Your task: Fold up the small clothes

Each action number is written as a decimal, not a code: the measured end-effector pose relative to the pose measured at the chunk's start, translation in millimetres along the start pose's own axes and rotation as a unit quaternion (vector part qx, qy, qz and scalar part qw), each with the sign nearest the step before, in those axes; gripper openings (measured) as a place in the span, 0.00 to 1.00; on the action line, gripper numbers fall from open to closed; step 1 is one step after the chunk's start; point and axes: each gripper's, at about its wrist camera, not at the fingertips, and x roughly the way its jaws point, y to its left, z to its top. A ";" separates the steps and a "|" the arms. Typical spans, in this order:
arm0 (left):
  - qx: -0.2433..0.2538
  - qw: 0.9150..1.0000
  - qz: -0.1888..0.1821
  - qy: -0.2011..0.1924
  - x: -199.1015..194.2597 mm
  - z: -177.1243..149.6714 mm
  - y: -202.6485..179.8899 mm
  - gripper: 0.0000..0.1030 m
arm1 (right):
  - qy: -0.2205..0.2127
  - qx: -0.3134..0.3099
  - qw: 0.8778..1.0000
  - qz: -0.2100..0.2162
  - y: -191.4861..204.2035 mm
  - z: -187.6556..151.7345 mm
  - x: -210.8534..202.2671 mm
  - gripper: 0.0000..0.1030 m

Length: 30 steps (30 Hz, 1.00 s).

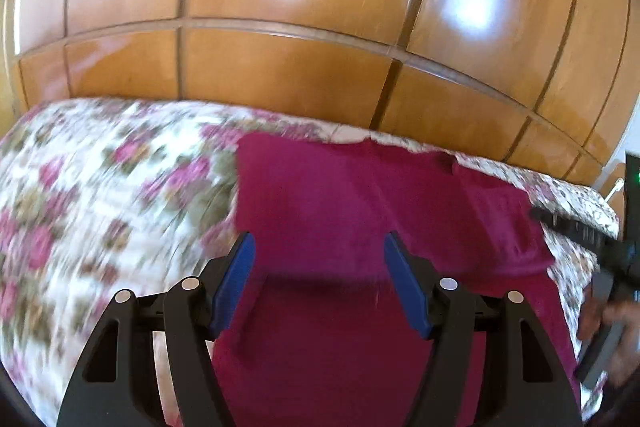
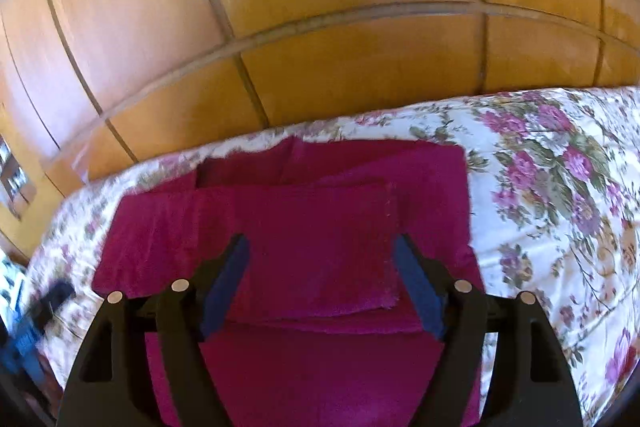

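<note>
A magenta garment (image 1: 360, 211) lies spread on a floral bedspread (image 1: 100, 195). In the right wrist view the garment (image 2: 312, 227) shows one sleeve folded across its body, with a stitched hem on the right. My left gripper (image 1: 320, 247) is open and empty, just above the garment's middle. My right gripper (image 2: 322, 247) is open and empty over the folded part. The right gripper also shows at the right edge of the left wrist view (image 1: 580, 231), beside the garment's edge. The left gripper shows blurred at the left edge of the right wrist view (image 2: 44, 307).
A glossy wooden wardrobe (image 1: 280, 67) stands right behind the bed; it also fills the top of the right wrist view (image 2: 320, 27). The floral bedspread (image 2: 560, 207) stretches to the right of the garment. The bed's far edge runs along the wardrobe.
</note>
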 end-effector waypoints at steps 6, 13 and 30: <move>-0.040 0.996 0.017 0.076 85.4 7.9 21.7 0.59 | 0.043 0.014 0.998 -0.054 -25.4 -19.4 53.8 0.80; -0.017 0.996 0.045 0.080 103.8 -8.2 22.3 0.55 | 0.014 -0.016 0.998 -0.059 -19.2 -33.2 59.9 0.87; 0.027 0.995 0.083 0.056 138.3 10.2 11.0 0.73 | 0.008 -0.019 0.999 -0.047 -18.7 -36.2 62.2 0.96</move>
